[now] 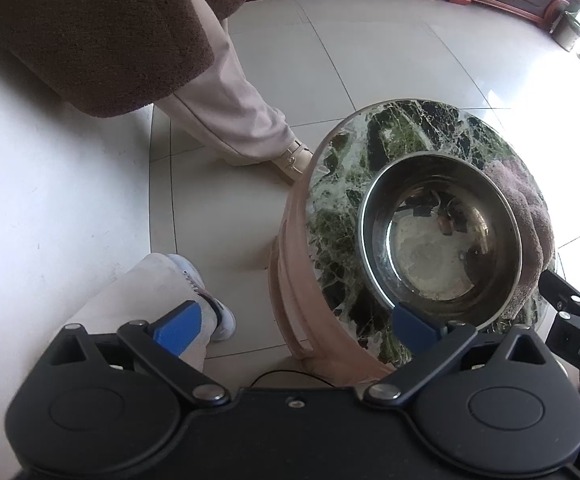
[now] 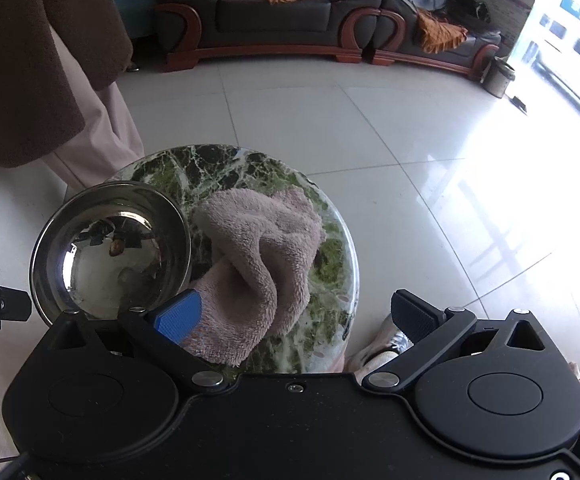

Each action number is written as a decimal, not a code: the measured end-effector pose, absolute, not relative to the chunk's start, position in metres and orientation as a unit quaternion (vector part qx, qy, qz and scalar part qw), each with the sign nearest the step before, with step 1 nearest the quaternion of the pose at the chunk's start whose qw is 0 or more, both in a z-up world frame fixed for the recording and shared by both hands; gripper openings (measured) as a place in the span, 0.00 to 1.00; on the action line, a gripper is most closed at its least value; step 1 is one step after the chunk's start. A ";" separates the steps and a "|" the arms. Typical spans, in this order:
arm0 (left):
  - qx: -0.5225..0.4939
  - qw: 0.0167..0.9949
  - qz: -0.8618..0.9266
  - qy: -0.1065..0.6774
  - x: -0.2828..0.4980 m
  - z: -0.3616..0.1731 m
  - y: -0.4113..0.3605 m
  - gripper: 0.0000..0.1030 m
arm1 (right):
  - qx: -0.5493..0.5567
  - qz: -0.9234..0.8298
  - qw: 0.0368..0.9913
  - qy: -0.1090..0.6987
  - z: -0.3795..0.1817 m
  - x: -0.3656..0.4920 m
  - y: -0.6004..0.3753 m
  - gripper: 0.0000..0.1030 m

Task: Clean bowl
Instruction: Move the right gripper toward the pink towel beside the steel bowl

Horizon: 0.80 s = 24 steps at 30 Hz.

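Steel bowl point(image 1: 441, 240) sits upright on a round green-marble tabletop point(image 1: 341, 216) with a pale pink rim and base; the bowl is empty, its inside mirror-bright, with a dull whitish patch on the flat bottom in the left wrist view. A crumpled pink towel point(image 2: 262, 264) lies on the same top, just to the right of the bowl and touching its rim; seen from the left wrist it wraps round the far and right side of the bowl point(image 2: 110, 252). Left gripper point(image 1: 293, 324): released, jaws spread wide, nothing between them. Its right blue pad point(image 1: 409, 320) is at the near rim of the bowl, contact not certain; its left blue pad point(image 1: 178, 322) hangs over the floor, well clear of the table. Right gripper point(image 2: 293, 316): also released, jaws wide apart. Its left blue pad point(image 2: 180, 316) overlaps the near edge of the towel, between towel and bowl; whether it presses the cloth I cannot tell. Its right dark pad point(image 2: 413, 316) is off the table edge, above the floor. The black tip of the right gripper shows at the right edge of the left wrist view, near the towel. White tiled floor point(image 2: 329, 120) all round. A second person in a brown coat point(image 1: 90, 32) and pale trousers stands at the far left of the table. Dark sofa point(image 2: 270, 20) with red wood trim and orange cloths along the far wall; a small bin point(image 2: 497, 76) at far right, near bright daylight.
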<state>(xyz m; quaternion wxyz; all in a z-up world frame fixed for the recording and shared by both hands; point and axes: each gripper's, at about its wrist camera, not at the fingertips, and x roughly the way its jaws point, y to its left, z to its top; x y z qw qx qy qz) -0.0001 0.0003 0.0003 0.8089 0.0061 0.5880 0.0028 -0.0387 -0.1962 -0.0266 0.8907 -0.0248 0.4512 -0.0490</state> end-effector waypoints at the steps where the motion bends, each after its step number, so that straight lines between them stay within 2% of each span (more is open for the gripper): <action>1: 0.007 0.809 0.002 0.588 0.000 0.001 0.001 0.99 | -0.026 -0.049 0.892 0.449 -0.025 -0.039 -0.195 1.00; 24: 0.027 0.817 0.013 0.576 -0.014 0.015 0.002 0.99 | -0.028 -0.057 0.904 0.423 -0.013 -0.056 -0.205 1.00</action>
